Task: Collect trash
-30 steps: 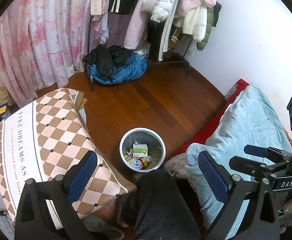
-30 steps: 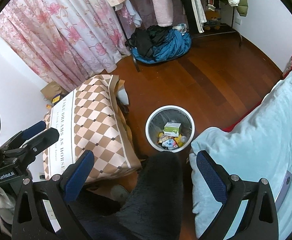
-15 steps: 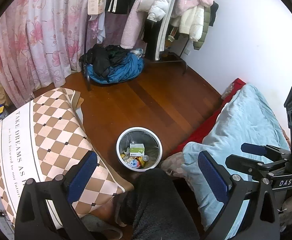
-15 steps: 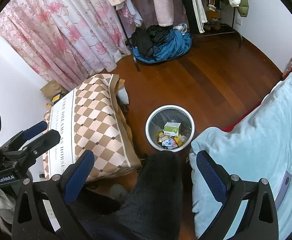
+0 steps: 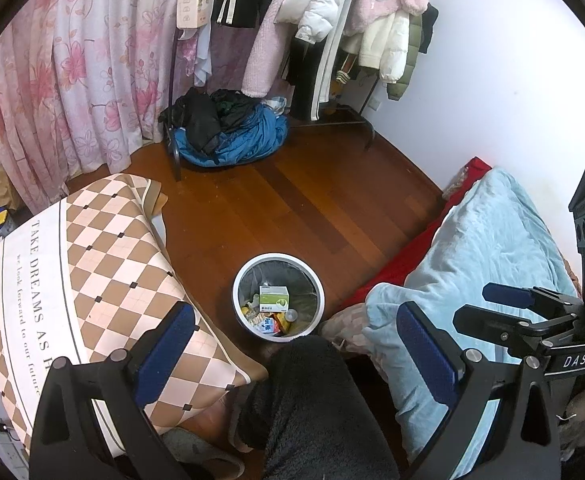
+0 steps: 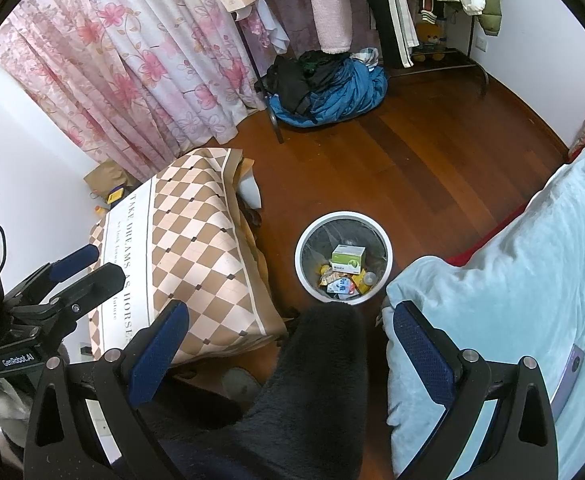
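Wooden floor (image 5: 316, 208) carrying white round bin (image 5: 319, 300), standing between checkered-cloth surface (image 5: 104, 264) at 9 o'clock and bed (image 5: 488, 264) at 3 o'clock. Bin holding green-white box (image 5: 273, 299) atop wrappers. Blue and black clothes pile (image 5: 228, 136) lying on floor at 12 o'clock, under clothes rack. Pale blue duvet covering bed. Surface top showing nothing but cloth.

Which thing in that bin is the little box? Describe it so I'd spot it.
Find the round white bin on the wooden floor between the checked table cover and the pale blue bedding. The green-and-white box lies on top, the only squared, tidy shape among crumpled wrappers.
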A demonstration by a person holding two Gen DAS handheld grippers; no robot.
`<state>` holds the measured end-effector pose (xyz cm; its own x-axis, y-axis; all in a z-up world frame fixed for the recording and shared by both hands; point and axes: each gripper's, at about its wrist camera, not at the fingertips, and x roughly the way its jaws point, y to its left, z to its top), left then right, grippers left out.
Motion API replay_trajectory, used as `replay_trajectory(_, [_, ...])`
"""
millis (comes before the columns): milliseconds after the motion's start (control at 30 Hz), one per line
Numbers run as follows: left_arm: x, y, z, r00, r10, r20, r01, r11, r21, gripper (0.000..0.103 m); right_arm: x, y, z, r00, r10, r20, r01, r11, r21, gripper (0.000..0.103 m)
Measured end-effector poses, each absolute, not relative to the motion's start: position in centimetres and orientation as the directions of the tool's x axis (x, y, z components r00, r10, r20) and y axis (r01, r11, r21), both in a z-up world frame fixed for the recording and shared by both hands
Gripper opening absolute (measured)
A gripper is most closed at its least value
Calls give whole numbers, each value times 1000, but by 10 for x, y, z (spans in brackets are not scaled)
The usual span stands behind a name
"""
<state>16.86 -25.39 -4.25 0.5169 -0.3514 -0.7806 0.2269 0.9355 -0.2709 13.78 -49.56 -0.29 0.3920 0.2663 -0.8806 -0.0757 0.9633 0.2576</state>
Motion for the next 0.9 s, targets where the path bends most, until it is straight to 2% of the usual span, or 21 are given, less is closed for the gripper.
replay_trajectory(900, [163,-254,-34,518,-379,-767,227,925,-305,103,138,-488,4,391,269,-880,-87,963,256,103])
